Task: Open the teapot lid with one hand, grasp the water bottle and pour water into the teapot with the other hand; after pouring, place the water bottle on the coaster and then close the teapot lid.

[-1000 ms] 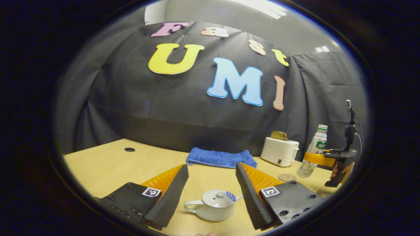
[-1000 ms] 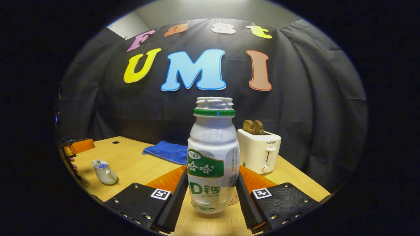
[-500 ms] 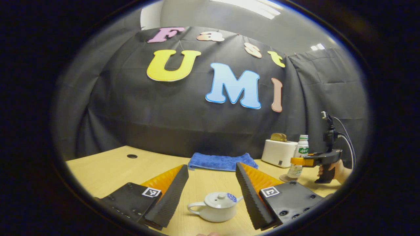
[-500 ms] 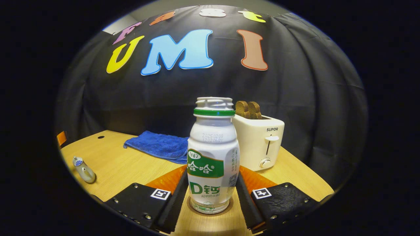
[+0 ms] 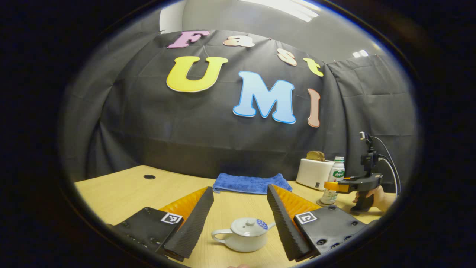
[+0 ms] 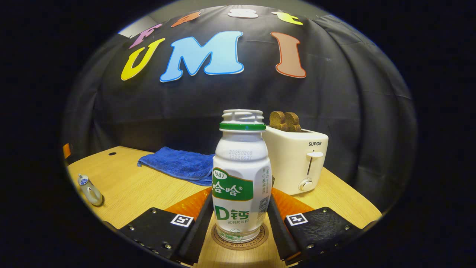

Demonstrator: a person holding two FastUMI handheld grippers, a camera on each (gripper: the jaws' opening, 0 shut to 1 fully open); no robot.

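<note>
two claws are seen: the right claw (image 6: 241,219) is clamped on the water bottle (image 6: 241,175), stood on the coaster (image 6: 241,241); the left claw (image 5: 240,212) is held apart, teapot (image 5: 243,234) at 6 o'clock, lidded.

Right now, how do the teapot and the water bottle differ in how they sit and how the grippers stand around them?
The teapot is squat and lidded, and sits straight on the table; the water bottle is tall, has no cap, and stands on the coaster. The left gripper is open, its fingers well apart from the teapot; the right gripper has both fingers against the bottle. Both stand upright.
</note>
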